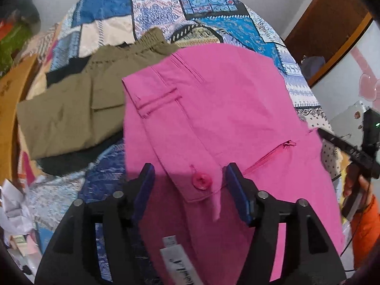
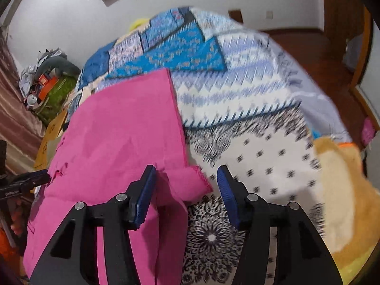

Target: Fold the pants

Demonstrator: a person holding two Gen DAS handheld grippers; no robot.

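Observation:
Pink pants (image 1: 213, 109) lie on a patchwork bedspread (image 1: 166, 7), waistband and pink button (image 1: 201, 181) toward me. My left gripper (image 1: 188, 178) is open, its blue pads either side of the button tab, just above the cloth. In the right wrist view the pink pants (image 2: 118, 130) fill the left half, with a loose hemmed corner (image 2: 190, 180) between the fingers. My right gripper (image 2: 186, 178) is open over that corner at the pants' right edge. The right gripper also shows in the left wrist view (image 1: 351, 149) at the far right.
Folded olive-brown pants (image 1: 78, 104) lie on a dark garment (image 1: 64, 71) left of the pink pants. A cardboard box (image 1: 11, 109) and crumpled paper (image 1: 14, 209) sit at the left. A tan fuzzy cloth (image 2: 342, 190) lies at the right. Clutter (image 2: 45, 83) is piled beyond the bed's left side.

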